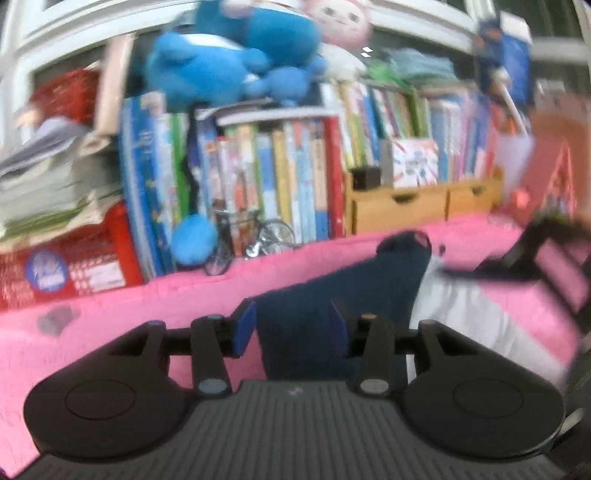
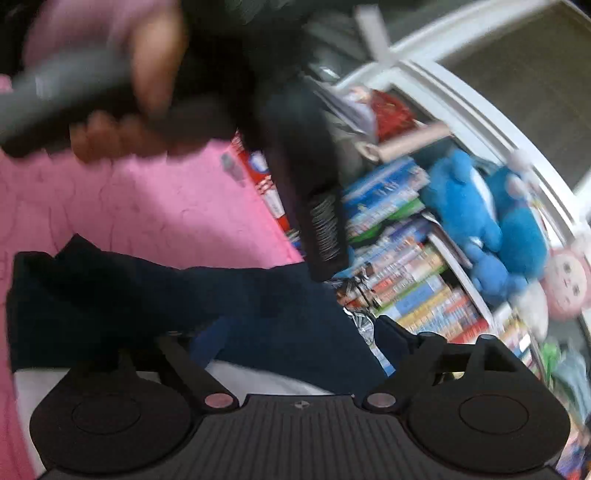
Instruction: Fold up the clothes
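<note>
Writing: although print shows on the red box (image 1: 70,273), none can be read.
Garment: navy garment (image 1: 332,306), white beneath, on the pink blanket (image 1: 147,306) near the books (image 1: 258,177).
Left gripper (image 1: 293,325): fingers apart, cloth between.
Right gripper (image 2: 295,354): state cannot be told.

You're facing a cluttered book wall behind a pink surface.
Pink textured cover (image 1: 122,306) runs up to upright books (image 1: 266,184); blue plush (image 1: 236,55) and pink doll (image 1: 343,22) on top, wooden drawer box (image 1: 424,203) beside, white frame (image 2: 480,99) behind.
</note>
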`<state>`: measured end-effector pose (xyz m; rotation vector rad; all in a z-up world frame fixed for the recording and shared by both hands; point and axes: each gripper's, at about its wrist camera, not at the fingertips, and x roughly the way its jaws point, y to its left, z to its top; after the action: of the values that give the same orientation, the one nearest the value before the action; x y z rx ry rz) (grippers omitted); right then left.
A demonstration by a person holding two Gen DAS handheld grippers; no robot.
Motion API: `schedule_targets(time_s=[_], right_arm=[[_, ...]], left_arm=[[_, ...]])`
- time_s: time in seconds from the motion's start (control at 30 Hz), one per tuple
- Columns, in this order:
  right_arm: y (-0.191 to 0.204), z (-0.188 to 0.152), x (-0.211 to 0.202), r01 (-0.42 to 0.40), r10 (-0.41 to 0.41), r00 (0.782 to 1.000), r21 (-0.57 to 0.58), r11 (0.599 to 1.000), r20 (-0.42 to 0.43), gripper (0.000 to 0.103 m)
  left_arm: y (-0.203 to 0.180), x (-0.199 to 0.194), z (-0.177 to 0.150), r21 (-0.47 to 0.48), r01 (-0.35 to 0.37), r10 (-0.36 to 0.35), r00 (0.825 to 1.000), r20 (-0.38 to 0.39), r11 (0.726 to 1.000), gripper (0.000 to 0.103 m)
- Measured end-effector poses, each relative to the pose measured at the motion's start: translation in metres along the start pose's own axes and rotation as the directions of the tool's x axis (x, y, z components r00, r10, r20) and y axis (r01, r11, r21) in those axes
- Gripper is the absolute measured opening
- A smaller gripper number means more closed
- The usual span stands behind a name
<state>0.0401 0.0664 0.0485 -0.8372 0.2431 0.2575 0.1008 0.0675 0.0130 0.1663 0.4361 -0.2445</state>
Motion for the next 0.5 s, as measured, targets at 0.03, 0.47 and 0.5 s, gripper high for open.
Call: schedule_targets(time_s=[0.03,0.47,0.5], right_arm=[[-0.011,-0.006,-0.008,0.006,-0.006,1.000,0.054,0.999,-0.006,0.091],[-0.163,-0.178,0.011,-0.144,0.181,0.978,0.965,0.219,0.104,0.059],[-0.163,-0.182,0.017,-0.145,0.189,0.976,0.968,0.203,0.106,0.054]], left_arm=[[-0.003,0.006,-0.004,0.011,-0.005,0.006,1.000,-0.018,1.000,0.042],[0.032,0.013,0.009,-0.186,0.067,-0.090,0.989,-0.118,0.980,0.042],[0.032,0.018,0.021,-0.216,0.117,-0.143,0.984,-0.108,0.969,0.043]])
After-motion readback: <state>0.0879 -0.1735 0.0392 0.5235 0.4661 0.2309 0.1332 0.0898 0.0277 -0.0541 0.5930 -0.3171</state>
